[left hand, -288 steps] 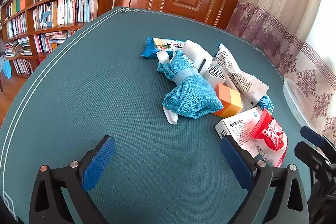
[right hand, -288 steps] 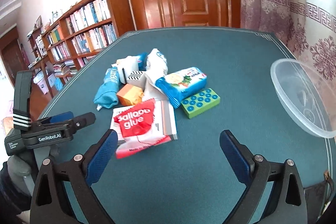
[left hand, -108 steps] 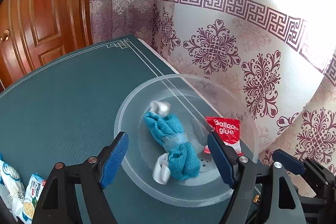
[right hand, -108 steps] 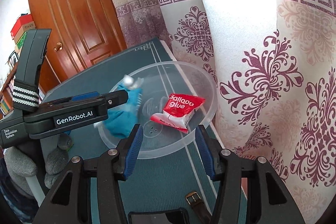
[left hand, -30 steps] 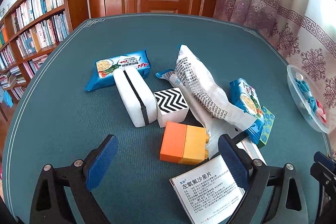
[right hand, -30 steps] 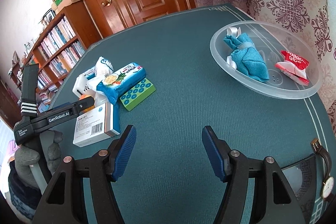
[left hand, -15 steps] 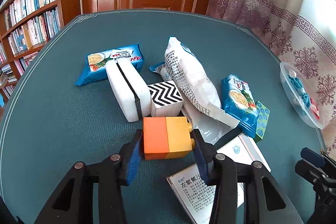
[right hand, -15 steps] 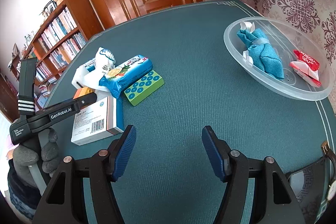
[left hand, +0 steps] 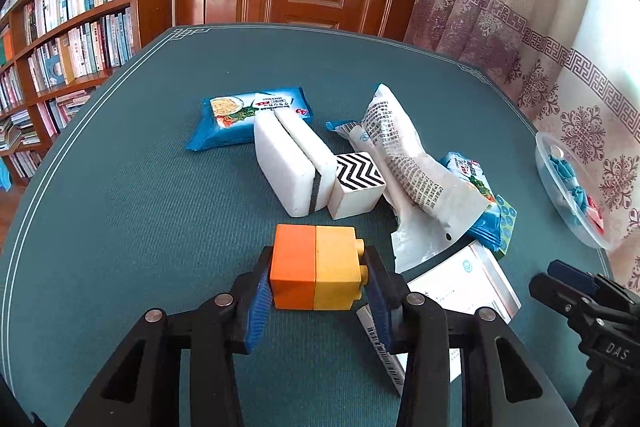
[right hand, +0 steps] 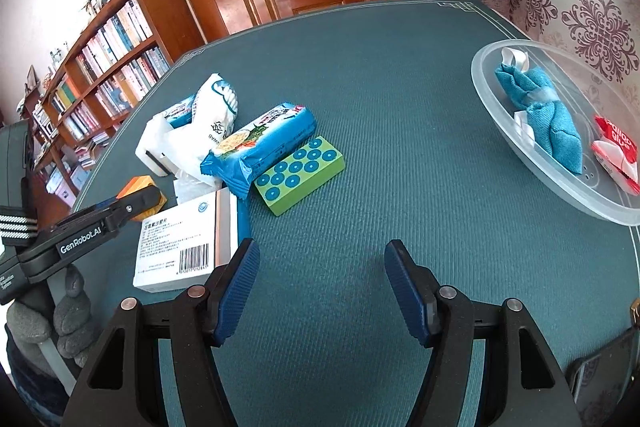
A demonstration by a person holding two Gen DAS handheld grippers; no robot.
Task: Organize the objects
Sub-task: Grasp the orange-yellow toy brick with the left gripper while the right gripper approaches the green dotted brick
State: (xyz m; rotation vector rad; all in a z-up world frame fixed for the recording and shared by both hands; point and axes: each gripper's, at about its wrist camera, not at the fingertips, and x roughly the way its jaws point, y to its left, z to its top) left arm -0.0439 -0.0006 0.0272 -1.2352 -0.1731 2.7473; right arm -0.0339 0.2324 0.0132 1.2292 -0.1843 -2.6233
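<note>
The left hand-held gripper [left hand: 316, 289] clamps the orange-and-yellow plastic building block [left hand: 315, 267] low over the green-covered bench [left hand: 140, 207]. The block's long axis runs across the pads, studs pointing right. Lifting it straight up, level, should clear the white medicine box [left hand: 460, 291]. The right hand-held gripper [right hand: 322, 287] hangs half-open, empty.

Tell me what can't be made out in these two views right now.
- Clear bowl: cut off by the left view's rim; its contents read only as blue and red.
- Medicine box: the left tongs cover its near corner.
- Orange and yellow block: mostly behind the left tongs' arm in the right view.
- Medicine box print: too small.
</note>
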